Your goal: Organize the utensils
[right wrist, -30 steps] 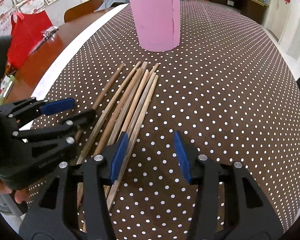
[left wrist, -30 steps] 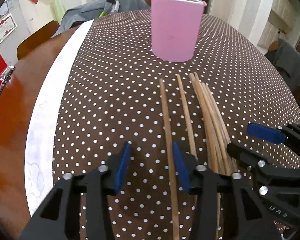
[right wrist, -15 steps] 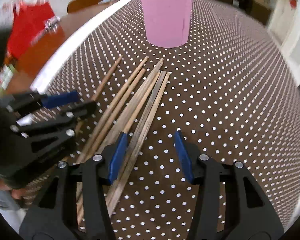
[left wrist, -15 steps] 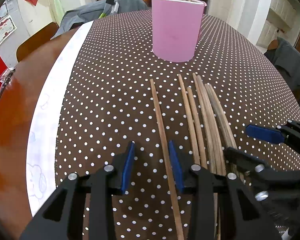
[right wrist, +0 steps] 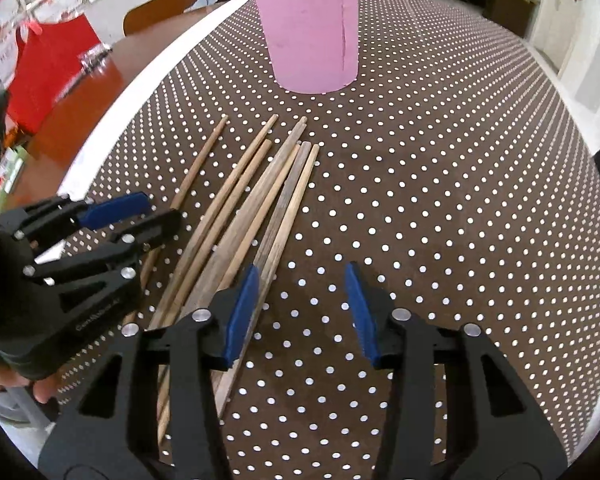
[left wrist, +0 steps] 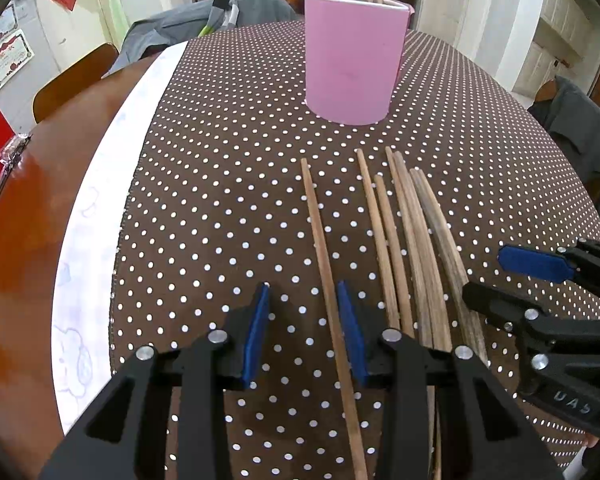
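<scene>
Black plastic clamp-style left gripper point(left wrist: 304, 336) and right gripper point(right wrist: 300, 312), blue-padded fingers point(left wrist: 256, 332), silver screws, embossed lettering

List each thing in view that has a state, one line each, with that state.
Pink holder: upright, several chopsticks standing inside.
Single chopstick: flat on the cloth, between the left claw's pads.
Chopstick bundle: flat, loosely fanned.
Left claw: open.
Right claw: open, jaws just closing, nothing between them.

- We see even, bright indoor light with only soft, faint shadows.
- We notice a dull sheen on the bare worktop point(left wrist: 16, 216) at left.
- Fisheye bending curves every edge; dark vignette fills our corners.
- The right wrist view's left side looks slightly smeared.
</scene>
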A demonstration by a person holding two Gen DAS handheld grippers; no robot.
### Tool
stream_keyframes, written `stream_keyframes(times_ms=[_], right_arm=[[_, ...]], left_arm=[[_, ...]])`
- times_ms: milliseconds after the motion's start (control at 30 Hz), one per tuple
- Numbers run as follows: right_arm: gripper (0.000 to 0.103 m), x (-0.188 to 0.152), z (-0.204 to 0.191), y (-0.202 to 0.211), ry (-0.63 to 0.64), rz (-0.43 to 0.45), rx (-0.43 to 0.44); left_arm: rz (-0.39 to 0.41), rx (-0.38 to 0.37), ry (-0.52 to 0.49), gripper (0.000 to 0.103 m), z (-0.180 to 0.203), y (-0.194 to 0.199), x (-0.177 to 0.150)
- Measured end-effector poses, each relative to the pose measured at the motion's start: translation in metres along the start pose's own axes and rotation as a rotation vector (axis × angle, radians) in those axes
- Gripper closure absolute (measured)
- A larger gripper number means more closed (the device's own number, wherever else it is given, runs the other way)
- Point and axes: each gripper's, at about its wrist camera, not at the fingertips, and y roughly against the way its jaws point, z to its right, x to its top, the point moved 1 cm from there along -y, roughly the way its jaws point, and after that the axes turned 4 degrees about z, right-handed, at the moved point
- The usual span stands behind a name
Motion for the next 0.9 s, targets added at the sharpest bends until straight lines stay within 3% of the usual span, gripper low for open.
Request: stream_keyframes(times_ms=[333,500,633,900], right_arm=[[0.06,0.004,-0.028,-0.009,0.069,-0.016,-0.092],[0.06,0.001,-0.025,-0.007,0.054,-0.046,-0.089],[0.06,-0.003,-0.027,-0.001,0.081,-0.047,-0.151],[0.059,0.004,-0.033,-0.007,0.019,-0.084,-0.18]], left_arm=[[-0.001,-0.001,0.002,0.067,-0.001,0.0,-0.001],[-0.004,0.001,0.004,0.067,-0.002,0.001,-0.002],[-0.01,0.008,0.005,0.067,-0.001,0.002,-0.002],[-0.016,0.003,0.003,0.067,-0.003,0.005,-0.006]])
